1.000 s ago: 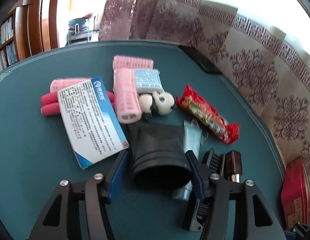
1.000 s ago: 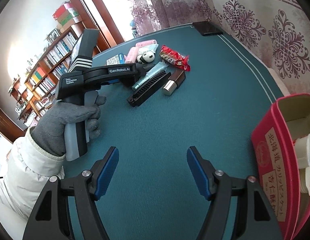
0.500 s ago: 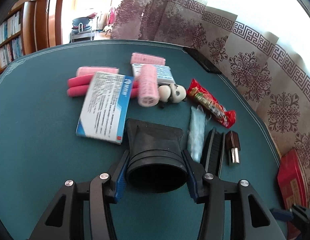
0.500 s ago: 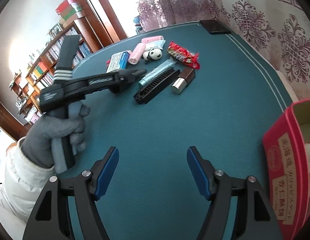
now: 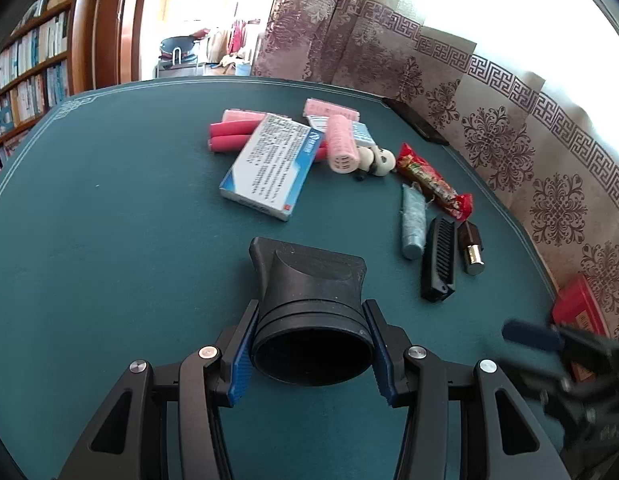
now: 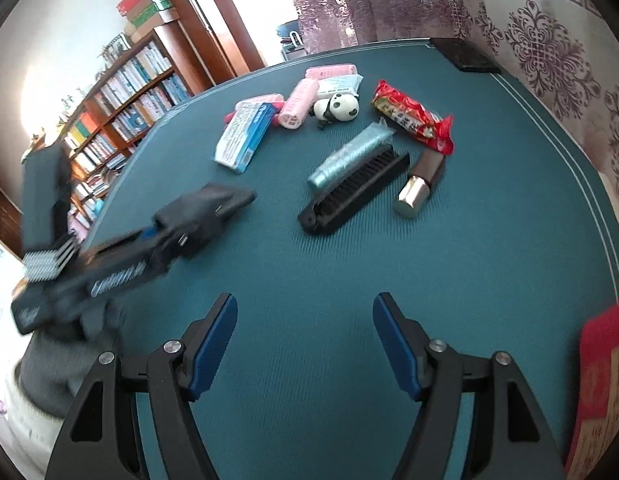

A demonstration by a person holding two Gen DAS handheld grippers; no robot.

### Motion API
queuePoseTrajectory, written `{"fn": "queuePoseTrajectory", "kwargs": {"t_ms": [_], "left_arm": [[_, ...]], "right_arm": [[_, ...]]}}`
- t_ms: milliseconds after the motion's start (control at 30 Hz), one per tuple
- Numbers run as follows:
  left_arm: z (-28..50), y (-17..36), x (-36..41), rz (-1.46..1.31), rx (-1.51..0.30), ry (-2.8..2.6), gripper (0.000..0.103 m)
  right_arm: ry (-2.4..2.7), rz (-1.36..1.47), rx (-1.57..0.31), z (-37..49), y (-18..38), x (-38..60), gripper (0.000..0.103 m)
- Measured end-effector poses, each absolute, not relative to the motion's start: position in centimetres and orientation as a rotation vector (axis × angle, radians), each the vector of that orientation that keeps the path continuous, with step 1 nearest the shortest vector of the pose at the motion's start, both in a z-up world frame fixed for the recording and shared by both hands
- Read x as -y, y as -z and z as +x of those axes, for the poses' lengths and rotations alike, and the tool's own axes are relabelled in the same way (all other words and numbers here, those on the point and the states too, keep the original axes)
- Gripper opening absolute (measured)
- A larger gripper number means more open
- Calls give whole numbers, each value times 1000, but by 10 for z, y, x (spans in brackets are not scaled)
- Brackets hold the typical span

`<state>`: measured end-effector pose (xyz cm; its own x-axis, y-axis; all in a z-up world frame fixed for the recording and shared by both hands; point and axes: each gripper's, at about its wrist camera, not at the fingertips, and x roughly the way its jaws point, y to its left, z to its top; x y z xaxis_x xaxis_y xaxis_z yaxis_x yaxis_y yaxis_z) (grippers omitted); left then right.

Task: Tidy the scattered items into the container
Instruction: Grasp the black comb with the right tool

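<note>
My left gripper [image 5: 309,354] is shut on a black hair-dryer nozzle [image 5: 309,300], its blue pads pressing both sides of the round end. The right wrist view shows that nozzle [image 6: 207,210] carried above the green table at the left. My right gripper [image 6: 305,348] is open and empty over bare felt. Scattered beyond lie a blue-white box [image 5: 269,164], pink hair rollers [image 5: 341,144], a panda figure [image 6: 337,108], a red snack packet [image 6: 413,120], a teal tube [image 6: 353,156], a black folding comb [image 6: 357,188] and a lipstick [image 6: 421,184]. The red container [image 6: 601,384] shows at the right edge.
A black flat device [image 6: 463,56] lies at the table's far edge by the patterned curtain [image 5: 509,140]. Bookshelves [image 6: 121,108] stand at the left. A person's gloved hand and pale sleeve [image 6: 49,376] hold the left gripper. The table's white border line [image 6: 589,200] runs along its right side.
My left gripper has drawn back from the pile with the nozzle in it, towards the near side. In the right wrist view the container has slid mostly out at the right.
</note>
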<state>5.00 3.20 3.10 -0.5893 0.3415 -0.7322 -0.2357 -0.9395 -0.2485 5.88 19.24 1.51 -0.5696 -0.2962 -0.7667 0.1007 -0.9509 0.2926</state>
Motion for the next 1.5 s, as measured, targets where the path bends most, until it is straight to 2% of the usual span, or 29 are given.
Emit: {"fn": "queuePoseTrajectory", "kwargs": {"t_ms": [267, 500, 567, 833, 900, 1167, 1233, 1300, 1433, 1467, 1500], "left_arm": [[49, -25, -27, -1203, 199, -2529, 51], [51, -24, -28, -1190, 193, -2529, 51], [51, -24, -28, -1188, 186, -2531, 51], [51, -24, -29, -1184, 182, -2530, 51], [50, -24, -29, -1186, 175, -2531, 51], [46, -24, -34, -1190, 154, -2538, 52], [44, -25, -34, -1189, 151, -2539, 52], [42, -25, -36, -1185, 144, -2541, 53], [41, -24, -36, -1172, 140, -2537, 52], [41, -24, -36, -1169, 147, -2534, 52], [42, -25, -35, -1166, 158, -2532, 51]], "right_arm": [[2623, 1355, 272, 13, -7, -180, 74], [2770, 1367, 117, -12, -2, -179, 74], [2781, 1362, 93, -9, -2, -182, 69], [2780, 1352, 152, 3, -6, -204, 34], [2776, 1358, 158, 11, -6, -210, 30], [2770, 1372, 205, 14, -8, -217, 30], [2765, 1369, 220, 6, -8, -215, 40], [2771, 1367, 188, -2, -8, -210, 45], [2815, 1366, 41, -8, -4, -196, 44], [2819, 1365, 24, -6, -3, -195, 41], [2819, 1362, 26, -3, -4, -196, 31]]}}
